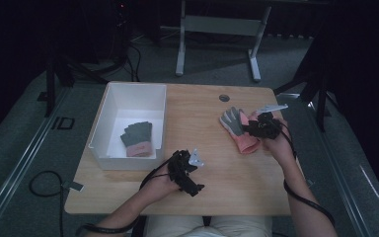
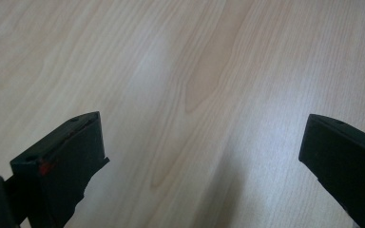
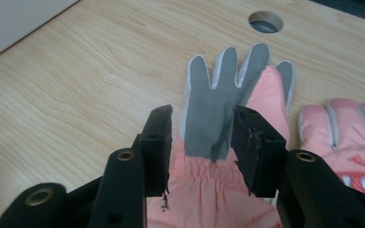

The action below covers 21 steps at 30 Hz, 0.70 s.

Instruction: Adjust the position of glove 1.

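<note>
Your right tool [image 3: 202,137] straddles the pink-and-grey glove [image 3: 218,142] lying flat on the surface [image 3: 76,95], jaws apart but narrowing, not yet pinching. Your left tool [image 2: 199,161] hangs wide open, empty, clear of the work.

A pink-and-grey cloth glove [image 3: 218,142], gathered at the wrist, was seen on a pale, smooth, matt wood-grain tabletop [image 3: 76,95], between matt black tongs [image 3: 201,137].
</note>
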Each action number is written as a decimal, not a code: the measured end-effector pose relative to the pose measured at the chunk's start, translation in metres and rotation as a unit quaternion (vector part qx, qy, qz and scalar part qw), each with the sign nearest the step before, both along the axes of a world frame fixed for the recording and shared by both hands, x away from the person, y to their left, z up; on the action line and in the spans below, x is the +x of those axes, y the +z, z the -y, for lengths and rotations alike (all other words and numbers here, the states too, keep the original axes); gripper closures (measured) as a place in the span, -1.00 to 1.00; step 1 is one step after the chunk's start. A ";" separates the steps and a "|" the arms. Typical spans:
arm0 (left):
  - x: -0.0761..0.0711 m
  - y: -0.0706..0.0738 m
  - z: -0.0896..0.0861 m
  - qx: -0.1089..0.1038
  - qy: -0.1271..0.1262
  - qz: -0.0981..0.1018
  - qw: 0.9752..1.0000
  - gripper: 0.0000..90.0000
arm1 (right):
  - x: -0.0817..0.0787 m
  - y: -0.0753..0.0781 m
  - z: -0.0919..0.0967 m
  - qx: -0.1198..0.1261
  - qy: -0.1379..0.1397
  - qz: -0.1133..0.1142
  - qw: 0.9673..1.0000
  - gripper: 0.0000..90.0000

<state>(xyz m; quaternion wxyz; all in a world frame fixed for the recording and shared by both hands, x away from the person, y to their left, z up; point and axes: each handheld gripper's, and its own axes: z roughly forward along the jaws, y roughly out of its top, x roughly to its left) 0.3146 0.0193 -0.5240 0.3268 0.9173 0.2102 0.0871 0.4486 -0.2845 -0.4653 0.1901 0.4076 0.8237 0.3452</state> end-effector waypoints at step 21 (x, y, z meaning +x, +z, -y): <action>-0.039 -0.044 -0.027 -0.074 0.014 0.007 0.997 -0.97 | 0.055 -0.034 -0.037 -0.107 0.003 -0.030 0.994 0.48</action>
